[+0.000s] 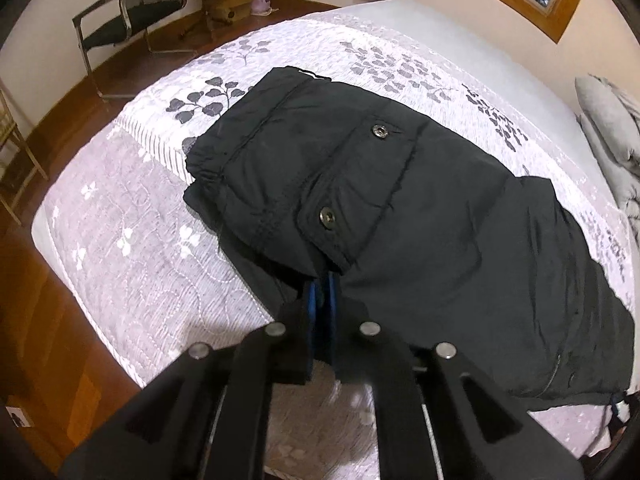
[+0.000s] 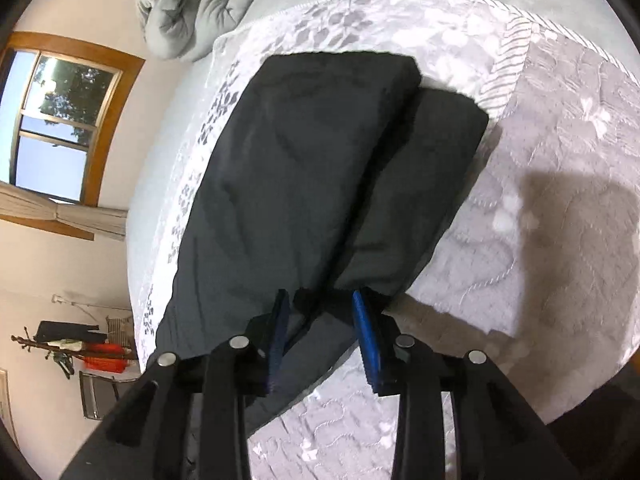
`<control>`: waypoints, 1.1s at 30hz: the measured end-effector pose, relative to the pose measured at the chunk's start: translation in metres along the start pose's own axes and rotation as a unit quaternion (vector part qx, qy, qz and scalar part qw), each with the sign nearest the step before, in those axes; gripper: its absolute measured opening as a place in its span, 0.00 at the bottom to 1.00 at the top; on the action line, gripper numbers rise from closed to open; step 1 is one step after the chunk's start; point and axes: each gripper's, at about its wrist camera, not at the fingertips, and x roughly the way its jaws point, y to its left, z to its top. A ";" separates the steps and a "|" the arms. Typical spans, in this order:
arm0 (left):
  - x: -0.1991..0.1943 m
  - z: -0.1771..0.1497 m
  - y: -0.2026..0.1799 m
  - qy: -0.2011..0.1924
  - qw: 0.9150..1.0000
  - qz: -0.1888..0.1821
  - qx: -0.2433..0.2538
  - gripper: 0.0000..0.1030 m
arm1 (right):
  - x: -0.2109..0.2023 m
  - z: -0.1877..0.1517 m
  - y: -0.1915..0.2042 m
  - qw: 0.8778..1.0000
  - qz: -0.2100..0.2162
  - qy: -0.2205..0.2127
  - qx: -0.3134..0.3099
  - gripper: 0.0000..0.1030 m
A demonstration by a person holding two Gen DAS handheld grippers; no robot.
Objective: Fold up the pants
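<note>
Black pants [image 1: 400,208] lie folded on the white floral bedspread [image 1: 140,248], with a snap-button pocket flap on top. My left gripper [image 1: 322,280] is shut, its blue pads pinching the near edge of the upper pants layer. In the right wrist view the pants [image 2: 304,168] lie in two overlapping layers. My right gripper [image 2: 320,300] is open, its blue pads [image 2: 364,320] on either side of the bunched near edge of the pants without clamping it.
A grey duvet [image 2: 200,0] is bundled at the far side of the bed, also in the left wrist view [image 1: 612,140]. A black chair [image 1: 132,16] stands on the wooden floor [image 1: 36,288] beyond the bed. A window [image 2: 60,120] and a coat rack [image 2: 68,348] are by the wall.
</note>
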 end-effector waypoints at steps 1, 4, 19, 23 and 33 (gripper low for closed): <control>0.000 0.000 -0.001 0.001 1.000 0.002 0.001 0.07 | 0.003 0.002 0.001 1.000 0.002 0.002 0.003 0.33; 0.000 -0.002 -0.001 0.005 1.000 0.001 -0.003 0.09 | 0.012 0.009 0.004 1.000 0.001 0.003 0.000 0.34; 0.002 -0.008 -0.012 0.011 1.000 0.009 0.009 0.16 | -0.026 -0.001 0.017 0.998 0.016 0.006 -0.053 0.03; 0.006 -0.014 -0.011 0.017 1.000 0.011 0.010 0.16 | -0.003 0.002 0.009 0.998 -0.013 0.018 -0.054 0.03; -0.018 -0.024 -0.020 -0.007 0.999 0.037 0.026 0.70 | -0.014 -0.023 0.054 0.963 -0.140 -0.059 -0.224 0.32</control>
